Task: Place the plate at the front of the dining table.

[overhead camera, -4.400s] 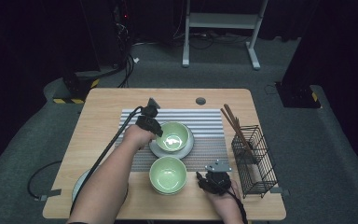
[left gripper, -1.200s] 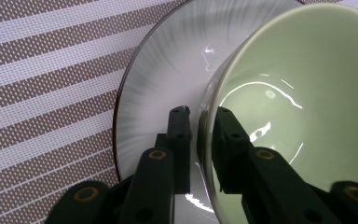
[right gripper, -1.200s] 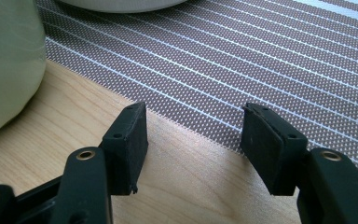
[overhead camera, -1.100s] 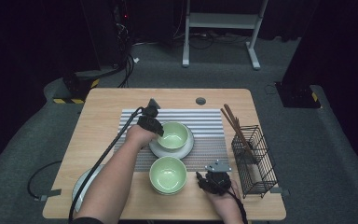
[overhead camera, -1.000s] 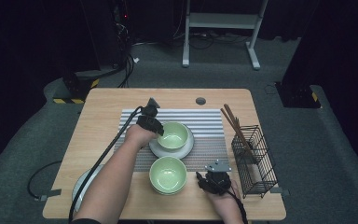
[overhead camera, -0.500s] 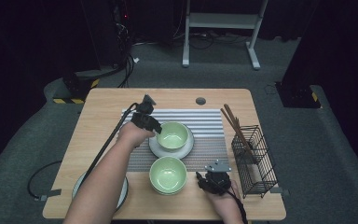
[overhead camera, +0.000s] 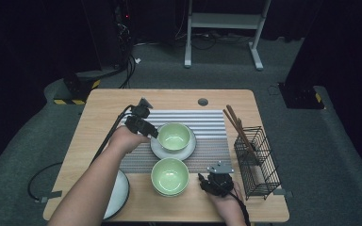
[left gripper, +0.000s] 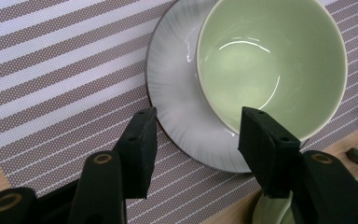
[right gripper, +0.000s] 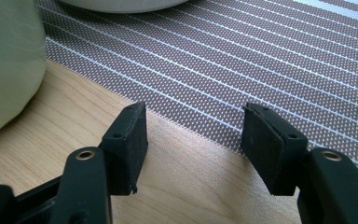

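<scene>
A pale green bowl [overhead camera: 173, 136] [left gripper: 270, 60] stands on a white saucer [overhead camera: 174, 153] [left gripper: 172, 79] on the striped mat [overhead camera: 212, 121]. My left gripper [overhead camera: 152, 132] [left gripper: 196, 126] hovers over the saucer's left edge. Its jaws have just been opening, and they stand apart with nothing pressed between them. A second green bowl [overhead camera: 169, 175] [right gripper: 4, 60] sits nearer on the wood. To its right my right gripper [overhead camera: 206, 182] [right gripper: 196, 121] rests low and open, over the mat's front edge.
A black wire basket [overhead camera: 258, 162] stands at the table's right, with brown chopsticks [overhead camera: 238, 125] leaning out of it. A white plate [overhead camera: 119, 193] lies at the front left, partly under the left forearm. A cable [overhead camera: 108, 139] trails from the left gripper.
The left gripper has drawn back to the left and upward from the saucer's edge, and its jaws have spread wider. The right hand has not moved.
</scene>
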A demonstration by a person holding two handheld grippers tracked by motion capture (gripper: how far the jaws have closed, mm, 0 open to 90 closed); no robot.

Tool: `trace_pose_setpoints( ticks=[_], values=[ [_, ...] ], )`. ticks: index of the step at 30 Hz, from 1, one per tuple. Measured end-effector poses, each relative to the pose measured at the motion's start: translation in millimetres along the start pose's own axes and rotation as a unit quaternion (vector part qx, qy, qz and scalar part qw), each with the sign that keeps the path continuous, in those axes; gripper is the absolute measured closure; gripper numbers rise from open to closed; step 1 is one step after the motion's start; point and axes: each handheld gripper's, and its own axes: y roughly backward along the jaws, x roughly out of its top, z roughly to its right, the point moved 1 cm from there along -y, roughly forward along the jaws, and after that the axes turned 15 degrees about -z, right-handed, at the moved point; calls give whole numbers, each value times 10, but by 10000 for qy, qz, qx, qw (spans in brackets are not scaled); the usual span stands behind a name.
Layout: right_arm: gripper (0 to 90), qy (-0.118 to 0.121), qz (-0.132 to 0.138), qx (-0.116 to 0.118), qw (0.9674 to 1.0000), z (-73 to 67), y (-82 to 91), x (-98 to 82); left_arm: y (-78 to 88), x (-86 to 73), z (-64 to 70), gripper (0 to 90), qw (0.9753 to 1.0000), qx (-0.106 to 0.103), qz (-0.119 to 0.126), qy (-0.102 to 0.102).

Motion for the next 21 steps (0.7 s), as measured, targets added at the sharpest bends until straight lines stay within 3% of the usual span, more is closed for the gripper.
trace_pose_setpoints(
  ticks=[10, 21],
  values=[
    [407, -3, 5, -1, 10000, 0, -1, 0, -89, -181, -76, 442, 9998, 133, -8, -128],
    [407, -1, 8, -5, 10000, 0, -2, 0, -210, -376, -153, 425, 9996, 134, 66, -240]
  ],
)
